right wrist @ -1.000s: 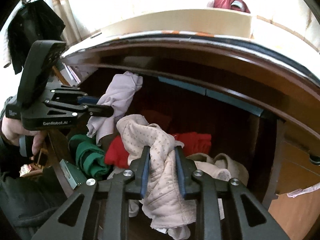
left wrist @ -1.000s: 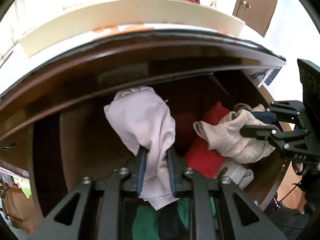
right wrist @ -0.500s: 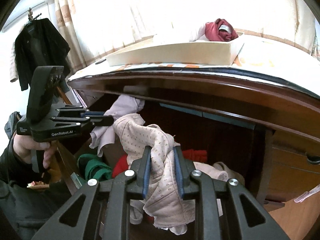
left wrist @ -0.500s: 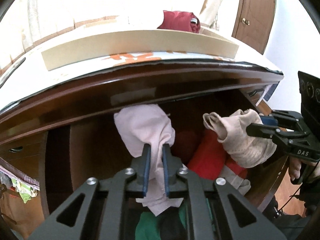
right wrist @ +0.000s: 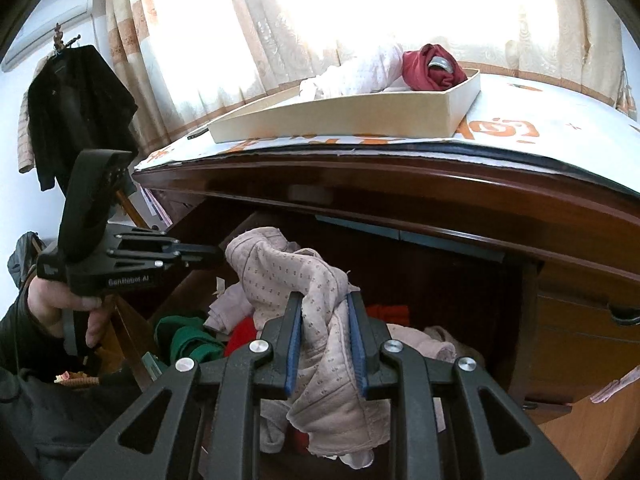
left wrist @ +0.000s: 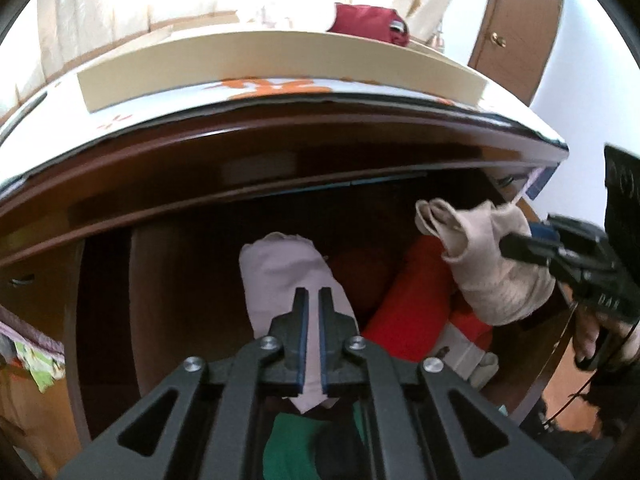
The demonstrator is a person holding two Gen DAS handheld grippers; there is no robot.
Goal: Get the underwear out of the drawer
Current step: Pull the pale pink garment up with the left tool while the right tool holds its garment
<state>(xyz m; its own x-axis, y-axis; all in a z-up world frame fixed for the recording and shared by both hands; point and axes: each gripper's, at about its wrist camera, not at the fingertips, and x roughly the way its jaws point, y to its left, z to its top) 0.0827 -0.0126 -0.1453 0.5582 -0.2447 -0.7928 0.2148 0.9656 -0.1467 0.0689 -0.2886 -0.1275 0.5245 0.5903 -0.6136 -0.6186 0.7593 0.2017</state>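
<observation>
2 garments are up in the jaws and lifted above the pile, so the task looks roughly midway: picked, not yet set down anywhere. On the left, the left gripper point(left wrist: 311, 300) has its jaws pinched nearly together on a thin fold of the pale lilac underwear point(left wrist: 288, 280), which hangs over the open drawer point(left wrist: 104, 300). Below it, green clothing point(left wrist: 296, 444) and a red piece point(left wrist: 408, 300) lie in the drawer. To the right, the right gripper point(right wrist: 323, 312) has its jaws a little apart, clamped on the thicker dotted beige underwear point(right wrist: 296, 276), also clear of the heap. On the surface above sits a cream tray point(right wrist: 360, 120) holding a maroon garment point(right wrist: 434, 68), a likely drop spot. More pieces remain to fetch.
</observation>
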